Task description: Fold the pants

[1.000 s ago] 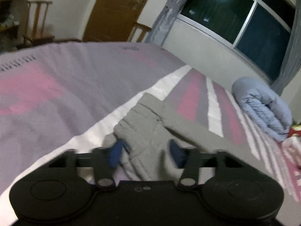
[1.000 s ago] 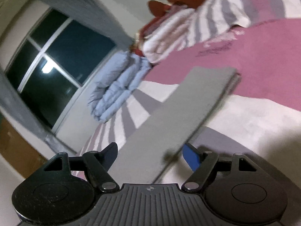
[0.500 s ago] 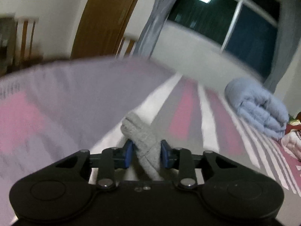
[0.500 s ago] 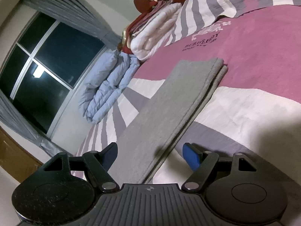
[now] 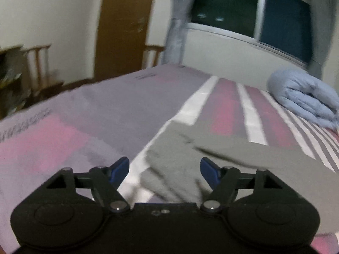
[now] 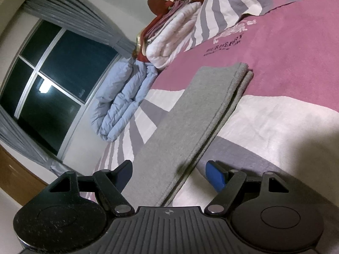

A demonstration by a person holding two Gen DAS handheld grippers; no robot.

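Grey pants lie on the striped bed cover. In the left wrist view their waist end is bunched just ahead of my left gripper, which is open with the cloth lying between and below its blue pads, not pinched. In the right wrist view the pants' legs lie stacked as one long flat strip reaching away to the hems. My right gripper is open, its fingers either side of the strip's near part, holding nothing.
A rolled light-blue duvet lies at the bed's far side under the window; it also shows in the right wrist view. Folded white and red bedding sits by the pillow. Wooden chairs and a door stand beyond the bed.
My left gripper, shut on the pants' waist half a second ago, has opened and the cloth has dropped back onto the bed. The right gripper stayed open and shifted slightly along the legs.
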